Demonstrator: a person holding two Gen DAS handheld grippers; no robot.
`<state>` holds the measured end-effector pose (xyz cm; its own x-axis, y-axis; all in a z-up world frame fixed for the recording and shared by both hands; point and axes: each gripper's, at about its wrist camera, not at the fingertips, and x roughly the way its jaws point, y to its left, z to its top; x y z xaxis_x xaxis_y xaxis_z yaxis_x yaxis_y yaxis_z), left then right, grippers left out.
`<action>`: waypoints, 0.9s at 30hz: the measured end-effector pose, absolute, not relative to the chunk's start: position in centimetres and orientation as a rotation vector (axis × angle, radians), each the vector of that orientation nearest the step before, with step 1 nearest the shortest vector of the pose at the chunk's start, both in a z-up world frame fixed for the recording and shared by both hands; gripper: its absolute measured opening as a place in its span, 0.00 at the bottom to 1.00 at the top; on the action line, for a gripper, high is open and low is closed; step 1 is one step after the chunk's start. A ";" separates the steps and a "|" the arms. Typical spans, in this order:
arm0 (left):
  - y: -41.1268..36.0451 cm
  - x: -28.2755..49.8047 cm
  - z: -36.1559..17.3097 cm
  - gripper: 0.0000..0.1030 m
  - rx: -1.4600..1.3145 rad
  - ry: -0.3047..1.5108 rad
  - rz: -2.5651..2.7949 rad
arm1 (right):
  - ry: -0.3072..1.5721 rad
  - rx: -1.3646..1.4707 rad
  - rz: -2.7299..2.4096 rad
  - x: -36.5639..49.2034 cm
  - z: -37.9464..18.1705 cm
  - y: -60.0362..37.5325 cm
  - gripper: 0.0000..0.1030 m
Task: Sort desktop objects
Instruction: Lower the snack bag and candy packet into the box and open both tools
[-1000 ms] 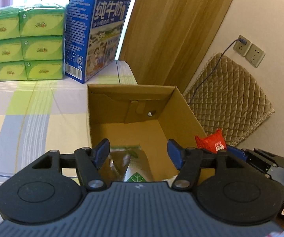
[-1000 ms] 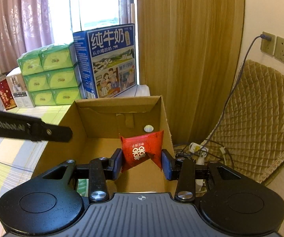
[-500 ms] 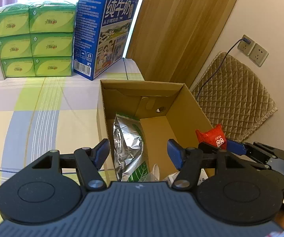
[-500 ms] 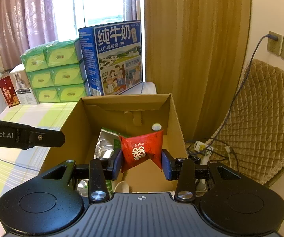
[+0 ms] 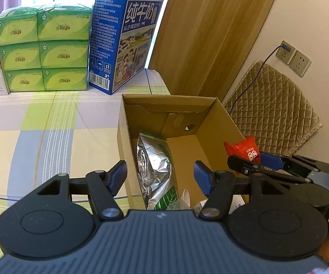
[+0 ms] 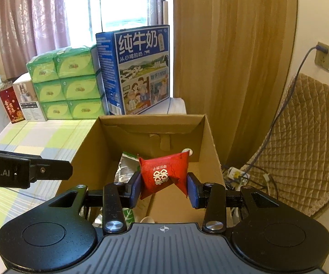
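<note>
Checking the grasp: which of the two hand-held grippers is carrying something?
The right hand-held gripper: it pinches the red packet over the cardboard box. The left hand-held gripper is open, holding nothing.

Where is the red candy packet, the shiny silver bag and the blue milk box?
red candy packet (image 6: 163, 174), right wrist view, front face.
silver bag (image 5: 154, 164), left wrist view, crinkled middle.
blue milk box (image 6: 141, 68), right wrist view, picture side.
</note>
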<state>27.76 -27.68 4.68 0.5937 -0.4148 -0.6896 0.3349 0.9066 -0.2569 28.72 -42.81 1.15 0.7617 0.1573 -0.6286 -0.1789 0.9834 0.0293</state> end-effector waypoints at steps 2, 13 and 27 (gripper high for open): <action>-27.5 27.8 4.7 0.58 -0.103 0.827 -0.435 | 0.681 -0.034 0.186 28.9 1.2 -42.6 0.37; -26.8 28.2 4.4 0.58 -0.107 0.831 -0.428 | 0.676 -0.021 0.198 30.1 1.3 -41.9 0.48; -25.8 27.9 4.1 0.67 -0.110 0.836 -0.409 | 0.649 0.000 0.187 29.7 1.7 -42.3 0.86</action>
